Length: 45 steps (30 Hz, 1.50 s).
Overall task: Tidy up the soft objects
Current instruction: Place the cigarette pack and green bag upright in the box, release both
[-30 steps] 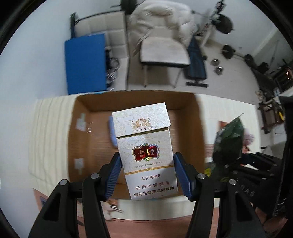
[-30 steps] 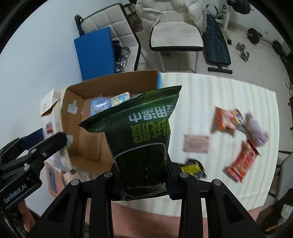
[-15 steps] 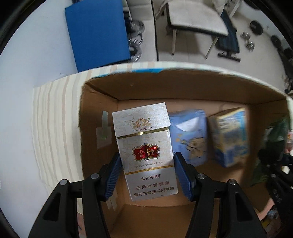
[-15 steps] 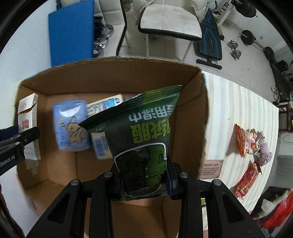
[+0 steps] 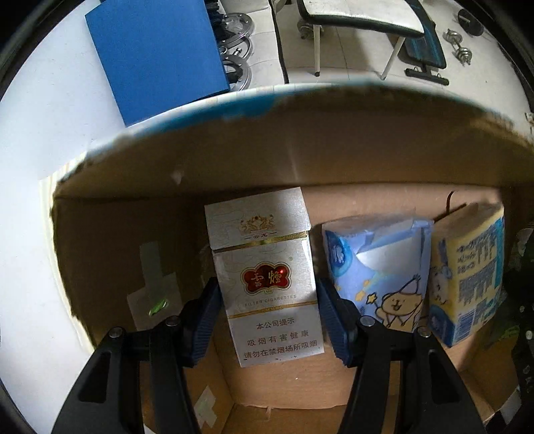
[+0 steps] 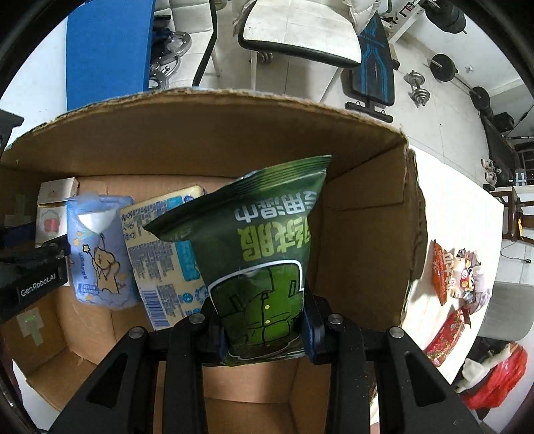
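My left gripper (image 5: 268, 317) is shut on a white cigarette pack (image 5: 263, 277) with a red emblem, held inside the cardboard box (image 5: 300, 150) near its left end. My right gripper (image 6: 263, 330) is shut on a green snack bag (image 6: 257, 247), held inside the same box (image 6: 367, 207) toward its right end. A light blue tissue pack (image 5: 377, 267) and a yellow and blue pack (image 5: 467, 273) stand in the box between them. Both show in the right wrist view, the blue pack (image 6: 96, 253) left of the yellow one (image 6: 160, 253).
Red snack packets (image 6: 447, 267) lie on the striped table right of the box. A blue board (image 5: 157, 56), a chair (image 6: 300, 30) and dumbbells (image 6: 417, 86) are on the floor beyond. The left gripper body (image 6: 30, 267) shows at the box's left.
Both grippers have moved forward and down from above the table edge into the box, carrying the cigarette pack and the green bag. The box's inside walls now fill both views.
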{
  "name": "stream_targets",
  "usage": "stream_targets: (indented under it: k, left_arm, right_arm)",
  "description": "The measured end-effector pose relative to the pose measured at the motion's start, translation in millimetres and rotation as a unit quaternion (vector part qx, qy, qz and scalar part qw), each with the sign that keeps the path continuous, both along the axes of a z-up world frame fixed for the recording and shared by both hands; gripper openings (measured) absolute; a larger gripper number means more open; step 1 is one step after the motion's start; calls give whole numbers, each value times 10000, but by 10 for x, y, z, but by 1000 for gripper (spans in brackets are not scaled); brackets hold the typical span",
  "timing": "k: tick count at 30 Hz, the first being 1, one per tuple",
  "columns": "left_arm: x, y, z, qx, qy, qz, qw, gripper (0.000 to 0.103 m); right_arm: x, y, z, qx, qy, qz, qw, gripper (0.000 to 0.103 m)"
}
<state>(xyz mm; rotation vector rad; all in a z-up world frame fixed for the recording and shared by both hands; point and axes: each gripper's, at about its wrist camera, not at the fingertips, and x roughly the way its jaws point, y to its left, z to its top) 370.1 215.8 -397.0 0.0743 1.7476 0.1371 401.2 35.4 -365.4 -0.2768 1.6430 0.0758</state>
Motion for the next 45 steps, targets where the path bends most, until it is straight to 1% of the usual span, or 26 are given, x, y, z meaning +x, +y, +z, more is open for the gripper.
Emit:
stream_targets:
  k: [3,5,6,7,8,9,11,12,14,15,16,17,18,19,22,25,28,30,32,34,38,41,45]
  left_arm:
    - [9,36,13,-118,39,80,9999,56]
    - [5,85,48,-44,18,104,9999,56]
    - [-2,104,80,-96,34,162,9998,56]
    - [-2,126,96,-228,80,235,9994,56]
    - [-13,146,122,-314,143,317,9989,57]
    - [-28,167,129,-356,167,358,9986,57]
    - [-65,167,243,-425,145,346,9984,58]
    - [-84,167,300,-445,100,327,9984,65]
    - [-73,202,355,-532,2,391,9978,72]
    - [-82,212,389,-636,-29,467,9969,79]
    - [-103,231,424,-736,-54,548,9958,83]
    - [-137,247,470,-822,-132,623,9946,91]
    - [-179,259,519,-854,-243,680,9937,96]
    - [-194,262,529,-840,-288,703,9936,97]
    - [-365,274,618,-908,-478,841,9912,99]
    - [-522,268,713,-926,-623,879,9899,99]
    - [-711,236,824,-860,-856,845,9890,99]
    - [-832,183,909,-729,-1029,796,9888,99]
    - [-995,162,1036,-664,-1246,791,9868,99]
    - [-1122,138,1125,-617,-1403,791,9850,99]
    - [-1392,80,1404,-451,-1789,806,9795,99]
    - [-1577,7,1623,-417,-2038,810,9748,99]
    - [-1799,-104,1870,-347,-2261,723,9708,99]
  right_arm:
    - [41,17,-5,-35,-9,28,10000,37]
    - [64,21,-14,-3,45,32,10000,39]
    - [71,19,-10,26,51,30,10000,47]
    - [73,15,4,49,48,18,10000,55]
    - [74,10,26,81,30,2,10000,71]
    - [76,5,57,118,-7,-4,9999,81]
    - [73,-13,107,215,-39,-33,9998,82]
    - [63,-22,134,248,-29,-54,9997,82]
    - [32,-35,181,286,-51,-43,9996,82]
    - [2,-48,211,328,-45,-63,9994,82]
    - [-20,-45,220,359,-19,-64,9993,84]
    - [-68,-47,240,426,16,-68,9991,93]
    - [-114,-46,263,515,43,-79,9986,101]
    - [-155,-43,283,602,60,-78,9981,103]
    - [-301,-38,337,820,83,-109,9965,103]
    - [-445,-8,396,859,38,-53,9963,103]
    - [-623,-7,466,950,-39,-72,9954,103]
    - [-746,-26,524,998,-108,-93,9949,103]
    - [-850,-34,605,996,-209,-70,9948,103]
    - [-958,-50,709,1025,-319,-60,9942,103]
    - [-1185,-117,993,1153,-599,-12,9915,103]
    - [-1380,-183,1256,1252,-857,30,9884,103]
    - [-1657,-266,1607,1410,-1134,63,9835,103]
